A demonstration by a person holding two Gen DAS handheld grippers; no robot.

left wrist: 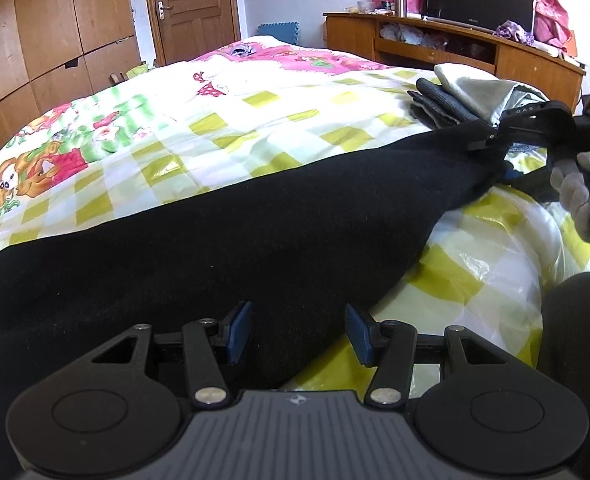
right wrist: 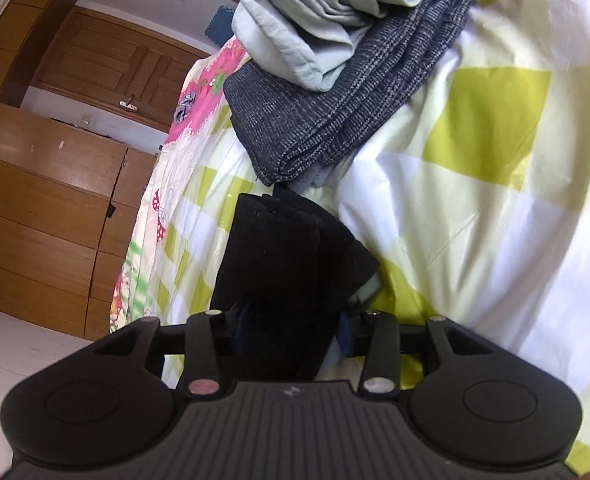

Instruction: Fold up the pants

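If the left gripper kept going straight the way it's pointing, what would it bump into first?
Most likely the black pants: the left gripper points down at that cloth, which lies spread on the bedspread just ahead of its open fingers.

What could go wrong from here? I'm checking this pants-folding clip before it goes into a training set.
1. The right gripper has black pants fabric between its jaws; if it lifts away now, the cloth might snag and drag.
2. The folded grey clothes lie just past that pant end, so a careless move could knock them.
3. The left gripper stands open over the pants, leaving that end unheld.
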